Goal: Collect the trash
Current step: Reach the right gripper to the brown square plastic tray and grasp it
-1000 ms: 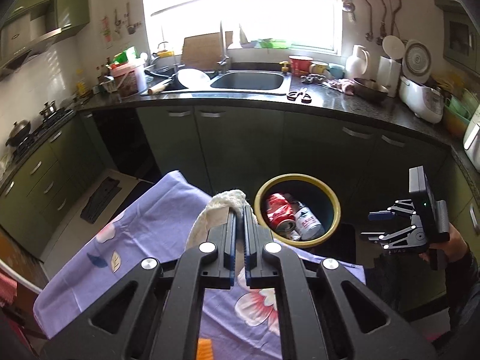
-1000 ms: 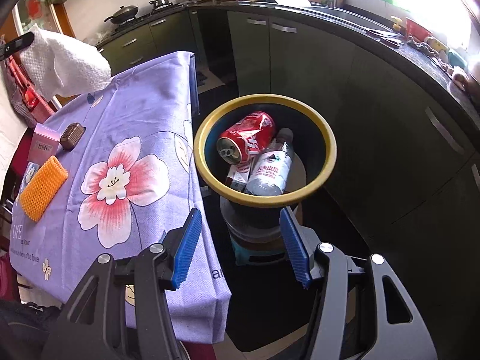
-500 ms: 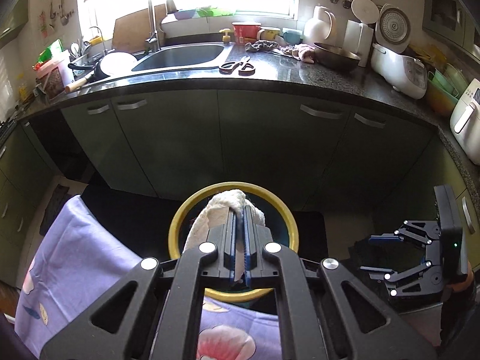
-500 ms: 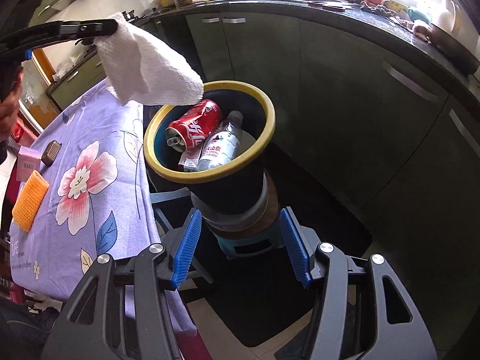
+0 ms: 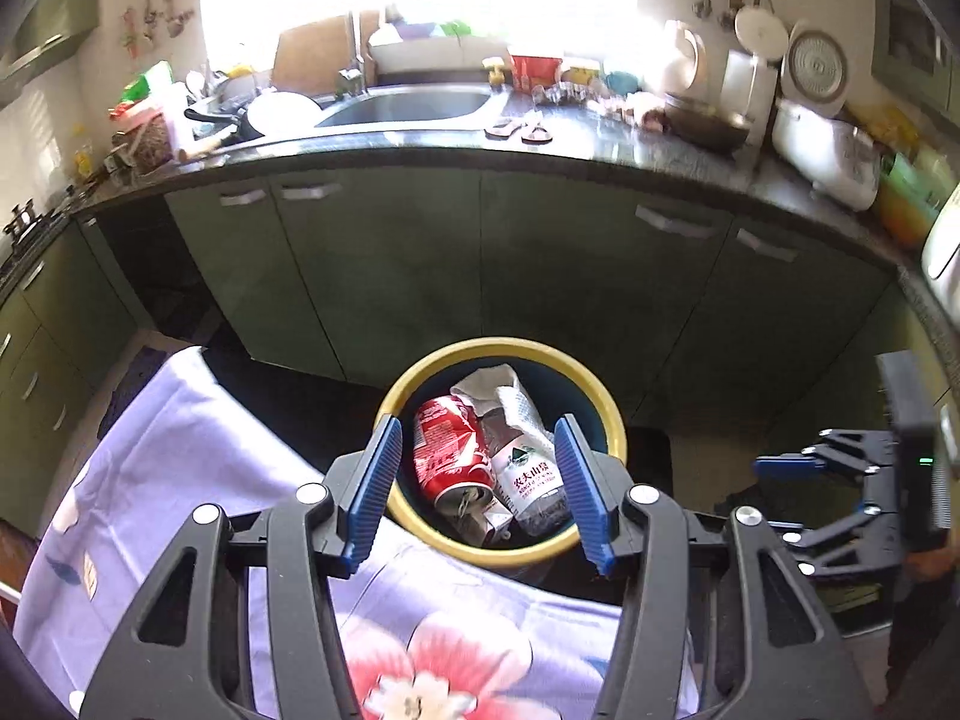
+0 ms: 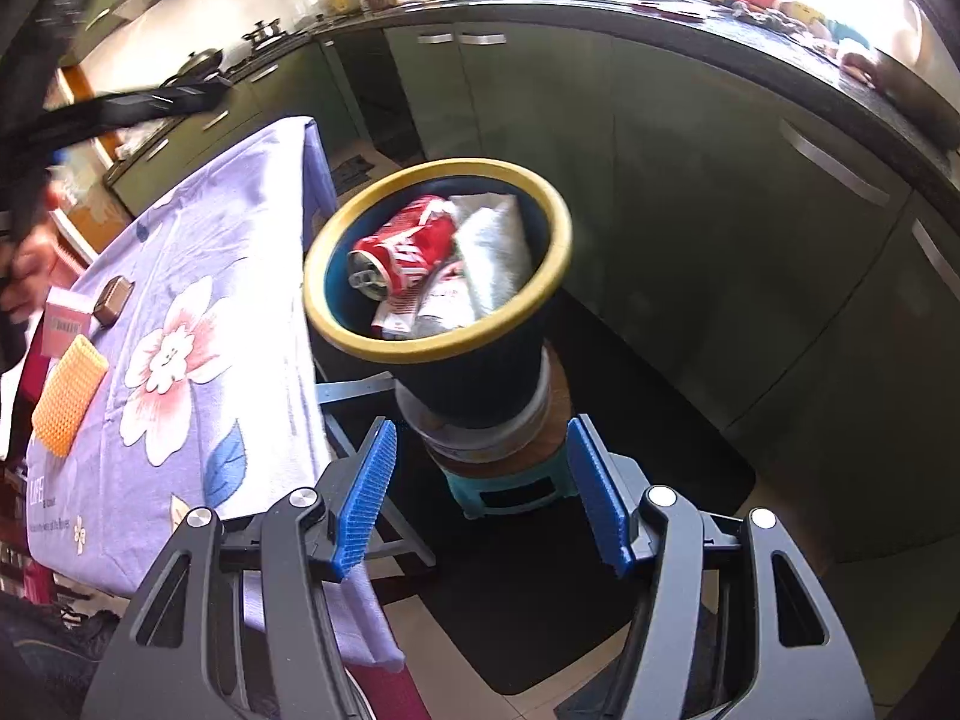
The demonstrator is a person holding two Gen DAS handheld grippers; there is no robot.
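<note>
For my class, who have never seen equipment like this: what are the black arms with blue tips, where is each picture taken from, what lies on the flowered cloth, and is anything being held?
No robot here: a person holds a two-finger gripper in each hand, each with a wide-angle camera looking along its fingers. One picture comes from the left gripper, the other from the right gripper. Both look down at a yellow-rimmed bin beside a table with a purple flowered cloth. In the bin lie a red can, a water bottle and a white paper towel. On the cloth sit an orange sponge, a pink box and a small brown object. Nothing is held: both grippers' jaws are opening, with nothing between them.
</note>
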